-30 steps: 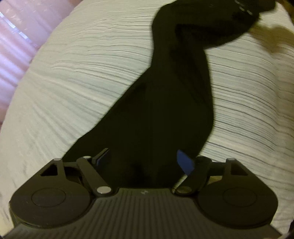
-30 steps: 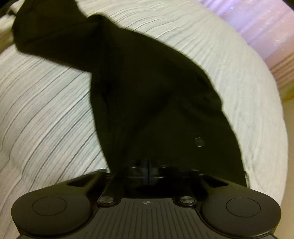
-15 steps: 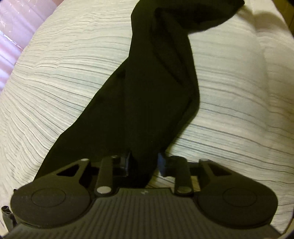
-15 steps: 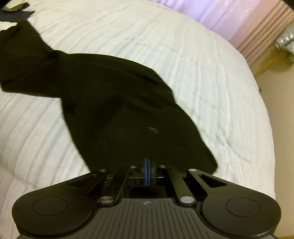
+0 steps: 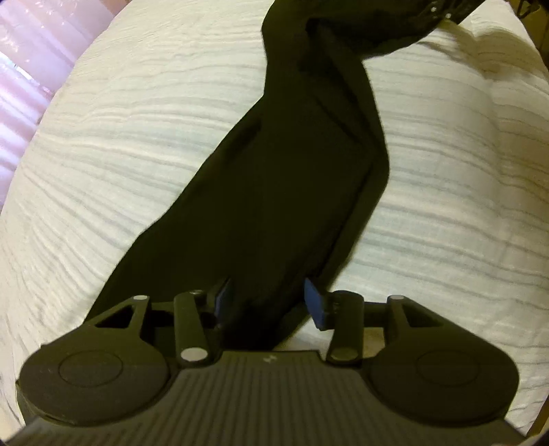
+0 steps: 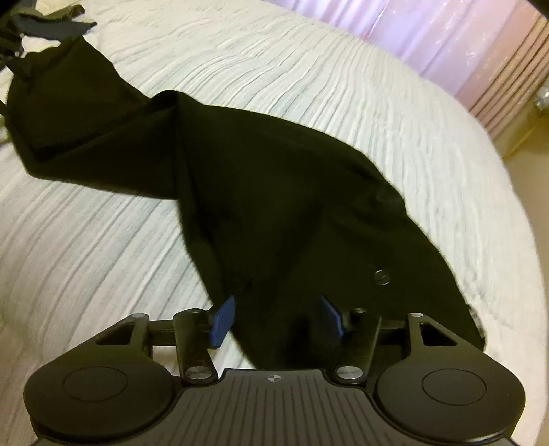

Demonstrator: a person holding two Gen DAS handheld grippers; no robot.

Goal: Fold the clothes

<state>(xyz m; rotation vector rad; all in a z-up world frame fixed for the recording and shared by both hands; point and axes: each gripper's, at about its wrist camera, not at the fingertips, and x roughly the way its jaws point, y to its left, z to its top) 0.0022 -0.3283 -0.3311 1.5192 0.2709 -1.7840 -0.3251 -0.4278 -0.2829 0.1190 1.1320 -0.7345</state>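
- The black garment [image 5: 295, 192] lies across the white ribbed bedspread [image 5: 137, 164]; in the left wrist view it runs from the bottom centre up to the top right of the frame as a long twisted band; in the right wrist view [image 6: 281, 212] it spreads from the bottom centre up to the upper left, wider near the camera and narrowing into a bunched fold.
- It looks soft, limp and light, a thin knit that creases wherever it is dropped; I would expect it to sag and twist if lifted by one point only, and to drag a little on the ribbed cover.
- The left gripper [image 5: 271, 302] has just been opening; its blue pads [image 5: 314, 302] stand apart with cloth between them, the right pad clear of it, so no firm pinch shows.
- The right gripper [image 6: 278, 319] has just been opening; both blue pads [image 6: 223, 320] stand wide of the cloth lying between them; it is released.
- Best hold, in my judgement: the two corners of the near edge, one per gripper, pinching through both layers; a small round button or logo [image 6: 381, 277] marks the wide end.
- Around it: other dark clothes [image 6: 44, 20] in the upper left corner of the right view, touching or just beside the garment's far end, I cannot tell which; a pink curtain [image 6: 463, 44] at the upper right, well apart; the twist in the band is the main hindrance to a flat fold.
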